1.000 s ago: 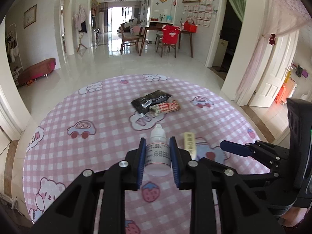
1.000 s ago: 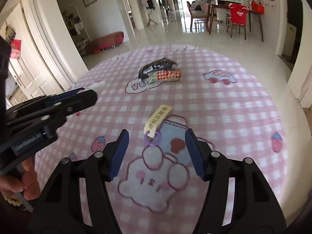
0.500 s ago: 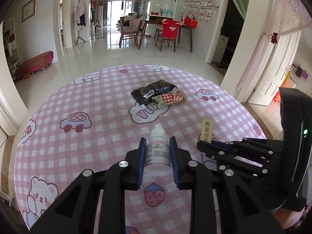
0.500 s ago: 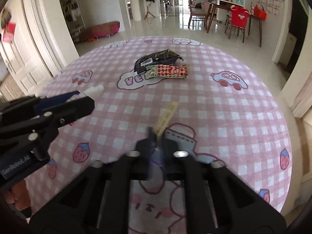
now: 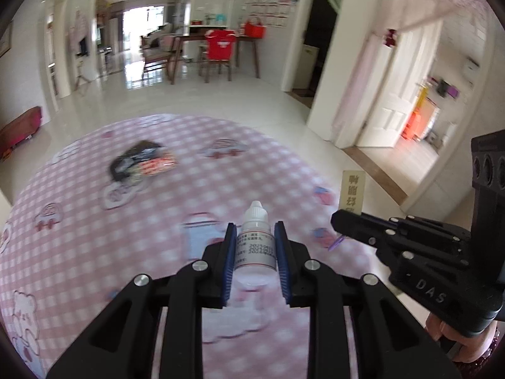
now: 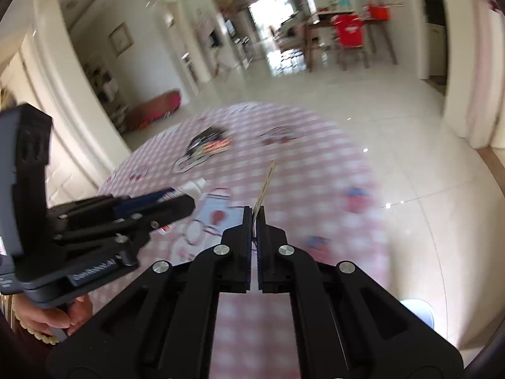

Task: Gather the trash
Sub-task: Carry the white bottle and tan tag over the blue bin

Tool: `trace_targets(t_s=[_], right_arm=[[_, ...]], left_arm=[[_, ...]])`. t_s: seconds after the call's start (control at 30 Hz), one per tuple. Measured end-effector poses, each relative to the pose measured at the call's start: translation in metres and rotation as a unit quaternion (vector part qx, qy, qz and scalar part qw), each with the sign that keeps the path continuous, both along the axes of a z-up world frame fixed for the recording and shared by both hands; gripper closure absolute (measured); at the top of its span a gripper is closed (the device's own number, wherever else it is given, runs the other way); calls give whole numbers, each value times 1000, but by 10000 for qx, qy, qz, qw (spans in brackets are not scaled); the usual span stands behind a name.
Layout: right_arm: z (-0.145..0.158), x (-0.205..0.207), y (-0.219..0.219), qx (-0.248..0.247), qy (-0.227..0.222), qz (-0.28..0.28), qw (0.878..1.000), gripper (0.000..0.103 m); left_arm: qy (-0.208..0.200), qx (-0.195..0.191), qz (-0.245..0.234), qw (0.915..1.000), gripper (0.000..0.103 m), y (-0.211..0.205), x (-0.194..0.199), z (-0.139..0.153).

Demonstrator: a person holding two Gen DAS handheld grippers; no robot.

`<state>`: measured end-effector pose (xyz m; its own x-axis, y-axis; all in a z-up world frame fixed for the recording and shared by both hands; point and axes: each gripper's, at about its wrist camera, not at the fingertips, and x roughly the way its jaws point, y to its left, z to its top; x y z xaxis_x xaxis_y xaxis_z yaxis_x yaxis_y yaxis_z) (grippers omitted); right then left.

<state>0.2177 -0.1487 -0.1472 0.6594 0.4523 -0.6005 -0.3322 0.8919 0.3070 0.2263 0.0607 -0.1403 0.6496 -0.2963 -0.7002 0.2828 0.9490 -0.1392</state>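
My left gripper is shut on a small white dropper bottle and holds it above the pink checked tablecloth. My right gripper is shut on a thin yellow paper tag, seen edge-on; the tag also shows in the left wrist view, lifted off the table. A black wrapper and a red-and-white wrapper lie together at the table's far side, also visible in the right wrist view.
The round table ends close on the right, with white tiled floor beyond. A pale blue object sits on the floor at lower right. Chairs and a dining table stand far back.
My right gripper closed on the yellow tag and lifted it off the table. Both grippers swung to the right and rose; the left still holds the bottle.
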Motion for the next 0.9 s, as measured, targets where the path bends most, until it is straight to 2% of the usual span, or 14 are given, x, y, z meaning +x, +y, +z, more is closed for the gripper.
trace_targets(t_s=[0.27, 0.43, 0.57, 0.6, 0.63, 0.67, 0.7, 0.9], right_arm=[[2, -56, -122, 149, -130, -1041, 9944, 101], [-11, -85, -186, 66, -41, -1813, 9834, 101], [-23, -105, -228, 48, 10, -2448, 9696, 101], [-26, -109, -238, 91, 39, -2578, 9662, 100], [-31, -113, -247, 117, 66, -2696, 9629, 100], [-34, -116, -252, 132, 104, -2756, 9611, 100], [-38, -117, -256, 164, 149, -2798, 9598, 100], [-51, -127, -271, 289, 275, -2876, 9569, 100]], left_arm=[[137, 18, -1116, 9937, 79, -124, -13, -7], [333, 129, -1824, 9826, 79, -205, -23, -22], [652, 70, -2236, 9725, 78, -261, -22, -42], [709, 87, -2252, 9717, 65, -270, -21, -46], [748, 129, -2247, 9715, 46, -280, -20, -50], [746, 157, -2248, 9714, 38, -286, -19, -53], [728, 178, -2243, 9716, 35, -292, -20, -55], [851, 365, -2201, 9711, 35, -306, -21, -70]])
